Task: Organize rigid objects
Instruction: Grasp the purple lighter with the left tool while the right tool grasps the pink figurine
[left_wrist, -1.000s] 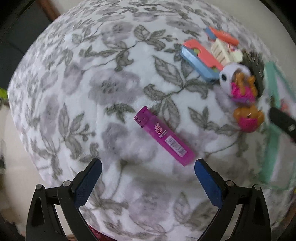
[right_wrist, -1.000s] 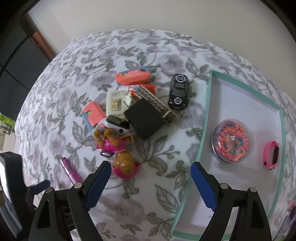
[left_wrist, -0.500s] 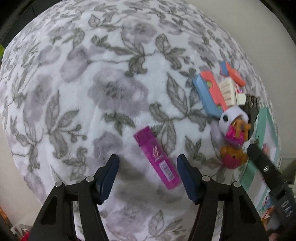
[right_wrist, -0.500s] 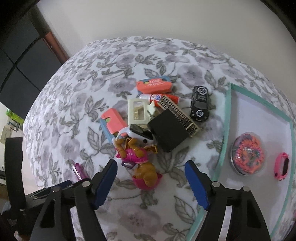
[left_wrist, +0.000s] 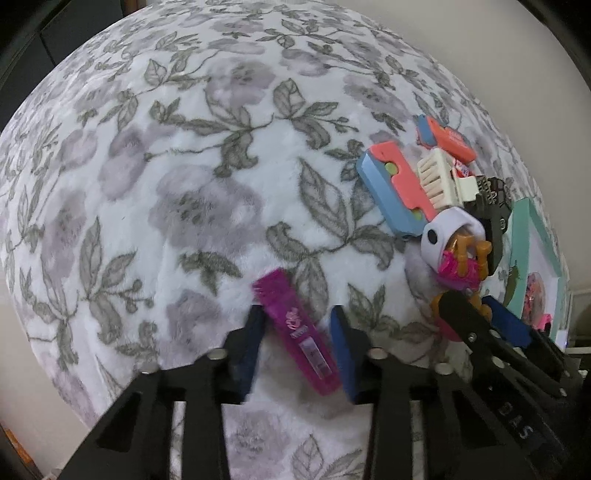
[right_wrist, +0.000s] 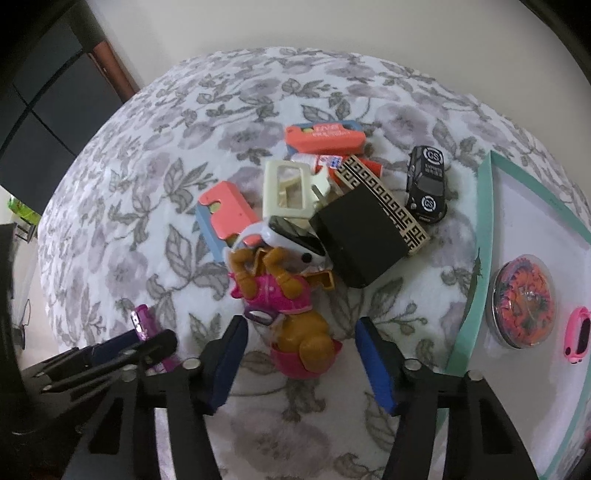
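Observation:
A magenta lighter (left_wrist: 299, 332) lies on the floral cloth between the fingers of my left gripper (left_wrist: 297, 325). The jaws stand narrowed around it with small gaps on both sides. The lighter's tip also shows in the right wrist view (right_wrist: 142, 321). My right gripper (right_wrist: 299, 354) is open, its fingers either side of a brown and pink toy dog (right_wrist: 291, 325). A teal-rimmed white tray (right_wrist: 484, 236) at the right holds a round orange case (right_wrist: 524, 299) and a pink watch-like toy (right_wrist: 578, 336).
A pile sits behind the dog: a black box (right_wrist: 360, 236), a patterned strip (right_wrist: 384, 199), a cream frame (right_wrist: 290, 192), a pink and blue block (right_wrist: 225, 218), an orange case (right_wrist: 325, 136), a black toy car (right_wrist: 426, 184). A wall runs behind the table.
My left gripper has moved forward over the lighter and its jaws have narrowed around it. My right gripper has moved in toward the toy dog and its jaws have narrowed.

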